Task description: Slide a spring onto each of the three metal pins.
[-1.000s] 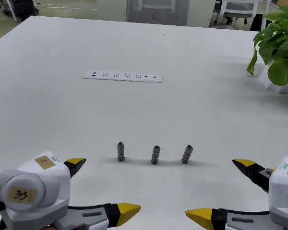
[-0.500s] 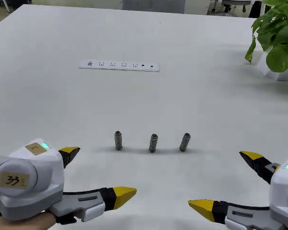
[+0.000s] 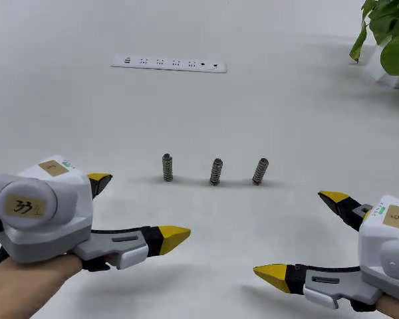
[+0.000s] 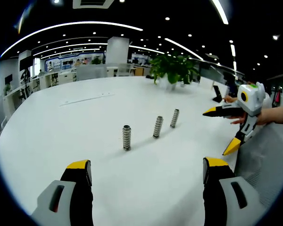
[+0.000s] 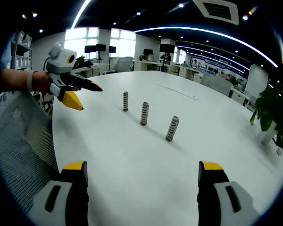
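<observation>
On the white table point(image 3: 66, 106), mid-way across, a row of three running left to right: left spring point(image 3: 167, 167), middle spring point(image 3: 216, 171), right spring point(image 3: 260, 171). All standing on end, evenly spaced, none touching another. Left spring close to upright, middle spring tilted slightly, right spring leaning with its top toward the right. Whatever sits inside the coils too small to tell.

Nearer than the row and off to the left, the left gripper point(image 3: 139, 206), carried in a hand point(image 3: 26, 282). Yellow-tipped jaws spread wide, clamping nothing, aimed far and rightward, short of the left spring and clear of it. At the near right, the right gripper point(image 3: 296, 234), jaws likewise spread wide and empty, aimed leftward, nearer than the right spring and apart from it.

From the left gripper view: own jaws of the left gripper point(image 4: 147, 164) far apart over bare tabletop. Ahead of them the left spring point(image 4: 127, 137) nearest, then the middle spring point(image 4: 158, 126) and the right spring point(image 4: 174, 118). Off to the right, the right gripper point(image 4: 219, 132), gaping.

From the right gripper view: right gripper point(image 5: 142, 165) gaping over bare tabletop, with the right spring point(image 5: 171, 128) nearest, the middle spring point(image 5: 144, 113) next and the left spring point(image 5: 125, 101) farthest. To the left of the row, the left gripper point(image 5: 87, 97).

Far beyond the row, lying flat, a white power strip point(image 3: 169, 64). At the far right corner, a potted plant point(image 3: 386, 36) with broad green leaves.
</observation>
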Demonstrator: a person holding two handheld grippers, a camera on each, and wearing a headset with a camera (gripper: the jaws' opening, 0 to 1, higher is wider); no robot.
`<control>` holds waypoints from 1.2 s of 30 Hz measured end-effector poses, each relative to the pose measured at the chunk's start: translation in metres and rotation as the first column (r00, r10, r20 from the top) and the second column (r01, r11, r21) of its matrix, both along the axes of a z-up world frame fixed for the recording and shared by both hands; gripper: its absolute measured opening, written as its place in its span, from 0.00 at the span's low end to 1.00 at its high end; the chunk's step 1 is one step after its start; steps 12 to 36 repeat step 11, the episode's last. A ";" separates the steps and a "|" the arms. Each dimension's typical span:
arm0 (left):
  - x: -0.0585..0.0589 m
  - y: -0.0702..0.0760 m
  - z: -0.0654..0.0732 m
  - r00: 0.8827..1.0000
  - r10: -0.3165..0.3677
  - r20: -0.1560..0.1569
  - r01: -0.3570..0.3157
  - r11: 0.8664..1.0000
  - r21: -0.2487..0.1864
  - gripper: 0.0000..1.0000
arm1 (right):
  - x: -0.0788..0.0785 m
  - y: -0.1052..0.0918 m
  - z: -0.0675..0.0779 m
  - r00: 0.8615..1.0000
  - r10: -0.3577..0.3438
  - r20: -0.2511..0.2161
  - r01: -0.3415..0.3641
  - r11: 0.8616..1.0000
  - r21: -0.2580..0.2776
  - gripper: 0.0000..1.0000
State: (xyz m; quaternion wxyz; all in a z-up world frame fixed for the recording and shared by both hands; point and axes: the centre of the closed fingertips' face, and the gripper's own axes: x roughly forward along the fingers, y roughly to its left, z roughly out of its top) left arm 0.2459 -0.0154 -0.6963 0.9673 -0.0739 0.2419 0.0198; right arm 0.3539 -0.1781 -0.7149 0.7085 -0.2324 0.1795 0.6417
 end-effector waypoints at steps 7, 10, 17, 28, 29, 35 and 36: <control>0.000 0.000 -0.001 1.000 -0.003 -0.008 0.003 1.000 0.005 1.00 | 0.001 -0.001 -0.002 1.000 -0.003 -0.005 0.003 1.000 0.000 0.99; 0.000 -0.001 -0.002 1.000 -0.008 -0.013 0.008 1.000 0.006 1.00 | 0.001 -0.002 -0.004 1.000 -0.005 -0.004 0.005 1.000 -0.008 0.98; 0.000 -0.002 -0.002 1.000 -0.009 -0.015 0.009 1.000 0.005 1.00 | 0.001 -0.002 -0.004 1.000 -0.005 -0.004 0.005 1.000 -0.009 0.98; 0.000 -0.002 -0.002 1.000 -0.009 -0.015 0.009 1.000 0.005 1.00 | 0.001 -0.002 -0.004 1.000 -0.005 -0.004 0.005 1.000 -0.009 0.98; 0.000 -0.002 -0.002 1.000 -0.009 -0.015 0.009 1.000 0.005 1.00 | 0.001 -0.002 -0.004 1.000 -0.005 -0.004 0.005 1.000 -0.009 0.98; 0.000 -0.002 -0.002 1.000 -0.009 -0.015 0.009 1.000 0.005 1.00 | 0.001 -0.002 -0.004 1.000 -0.005 -0.004 0.005 1.000 -0.009 0.98; 0.000 -0.002 -0.002 1.000 -0.009 -0.015 0.009 1.000 0.005 1.00 | 0.001 -0.002 -0.004 1.000 -0.005 -0.004 0.005 1.000 -0.009 0.98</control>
